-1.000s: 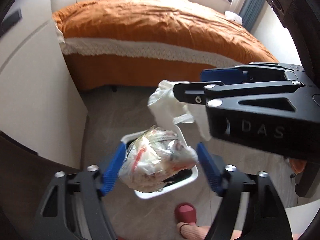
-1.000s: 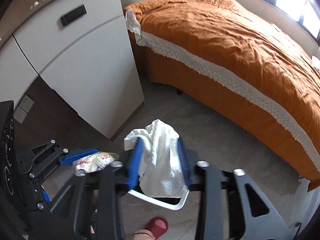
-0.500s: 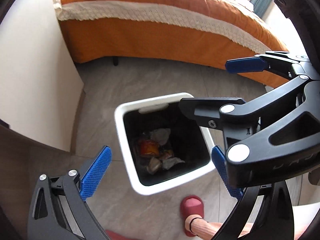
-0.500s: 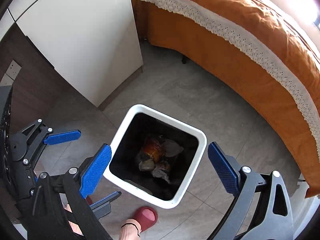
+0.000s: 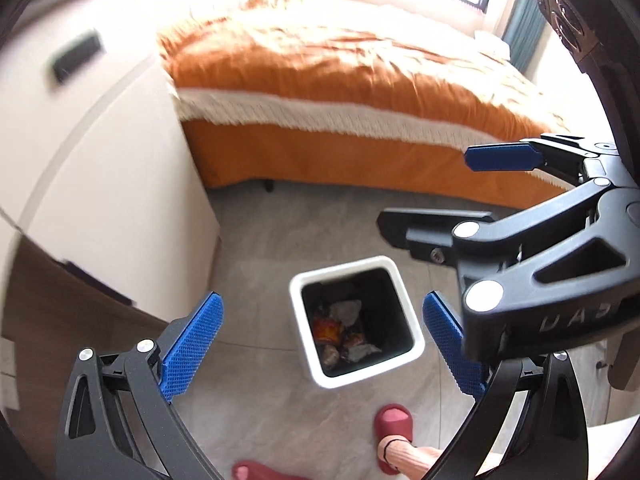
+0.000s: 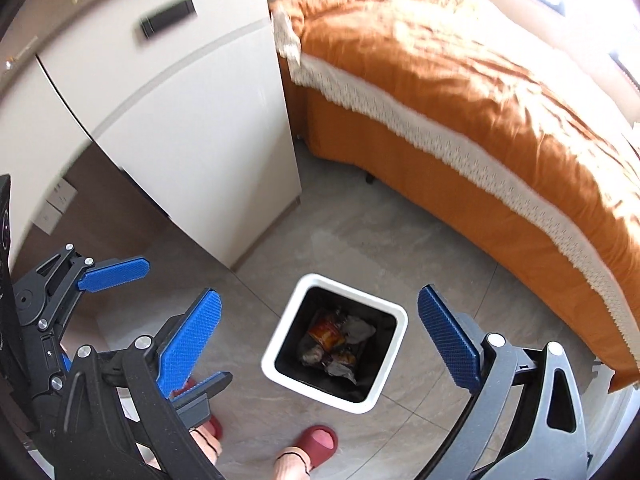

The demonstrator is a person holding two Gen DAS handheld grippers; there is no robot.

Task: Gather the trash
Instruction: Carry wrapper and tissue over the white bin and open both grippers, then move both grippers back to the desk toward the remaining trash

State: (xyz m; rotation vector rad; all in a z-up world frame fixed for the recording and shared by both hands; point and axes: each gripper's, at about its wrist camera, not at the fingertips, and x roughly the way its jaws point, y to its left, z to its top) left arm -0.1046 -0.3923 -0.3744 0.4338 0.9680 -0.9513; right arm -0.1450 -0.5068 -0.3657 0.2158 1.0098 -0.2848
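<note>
A white square trash bin (image 5: 412,334) with a black inside stands on the grey floor; it also shows in the right wrist view (image 6: 392,354). Crumpled wrappers and paper (image 5: 340,334) lie at its bottom, seen too in the right wrist view (image 6: 336,340). My left gripper (image 5: 320,348) is open and empty, high above the bin. My right gripper (image 6: 320,336) is open and empty, also above the bin. The right gripper (image 5: 448,196) appears at the right of the left wrist view, the left gripper (image 6: 168,324) at the lower left of the right wrist view.
An orange-covered bed (image 5: 340,80) with a white lace trim stands behind the bin. A white cabinet (image 6: 180,120) stands to the left. The person's feet in red slippers (image 5: 394,428) are just in front of the bin, with one slipper in the right wrist view (image 6: 316,442).
A second ago the left gripper held a bag of trash and the right a white crumpled bag. Both opened, the items dropped into the bin, and both grippers have risen.
</note>
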